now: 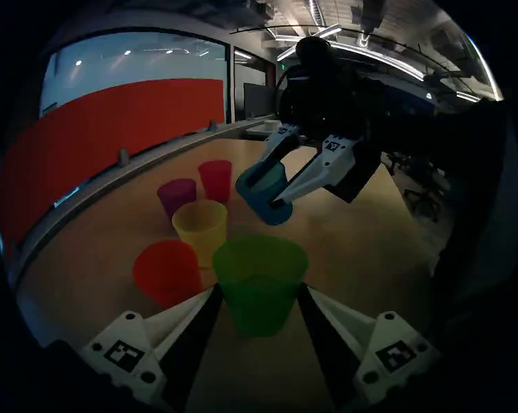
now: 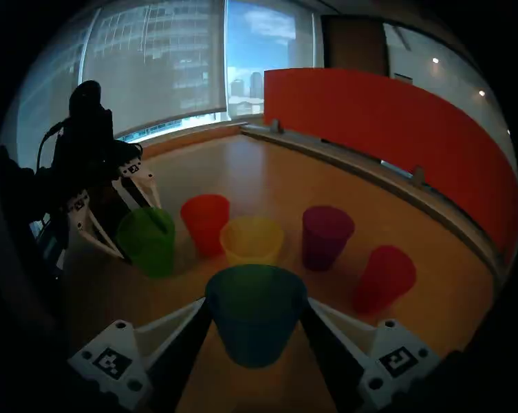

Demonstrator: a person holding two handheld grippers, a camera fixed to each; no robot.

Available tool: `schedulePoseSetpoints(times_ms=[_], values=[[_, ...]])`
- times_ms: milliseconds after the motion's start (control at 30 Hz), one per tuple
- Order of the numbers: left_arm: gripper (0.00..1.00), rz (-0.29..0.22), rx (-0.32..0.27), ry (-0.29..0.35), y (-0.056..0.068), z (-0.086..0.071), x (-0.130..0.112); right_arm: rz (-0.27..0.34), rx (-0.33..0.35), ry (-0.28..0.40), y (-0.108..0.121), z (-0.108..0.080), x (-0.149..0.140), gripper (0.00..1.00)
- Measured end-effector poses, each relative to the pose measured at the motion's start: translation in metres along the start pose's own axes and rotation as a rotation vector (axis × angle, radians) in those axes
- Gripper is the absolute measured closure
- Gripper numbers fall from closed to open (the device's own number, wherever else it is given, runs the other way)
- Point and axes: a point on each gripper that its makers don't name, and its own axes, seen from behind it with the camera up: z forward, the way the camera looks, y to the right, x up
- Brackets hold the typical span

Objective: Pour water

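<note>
The left gripper (image 1: 259,292) is a 2-finger tool of white moulded plastic. Each finger (image 1: 155,330) widens into a flat white plate and has a black strip along its inner edge. 1 square black-and-white marker (image 1: 124,354) sits on each plate, with small round screw holes (image 1: 129,316) near it. The right gripper (image 2: 255,306) has the same white plates, black inner strips and 2 markers. In the left gripper view its white fingers sit below a bulky black body with a rounded black top (image 1: 314,51). A thin dark cable (image 2: 49,134) arcs beside the left gripper's black body.
</note>
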Motion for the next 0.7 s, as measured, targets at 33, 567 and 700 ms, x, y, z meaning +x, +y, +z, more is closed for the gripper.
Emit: schedulePoseSetpoints(times_ms=[33, 567, 700], values=[[0.21, 0.001, -0.001, -0.004, 0.000, 0.001, -0.002, -0.001, 0.001, -0.003, 0.000, 0.001, -0.002, 0.12], [0.21, 0.001, 0.000, -0.054, -0.009, 0.006, -0.019, -0.004, 0.011, -0.032, 0.000, 0.013, -0.017, 0.12], [0.21, -0.005, -0.001, -0.056, -0.009, 0.006, -0.022, -0.007, 0.009, -0.027, 0.000, 0.012, -0.014, 0.12]])
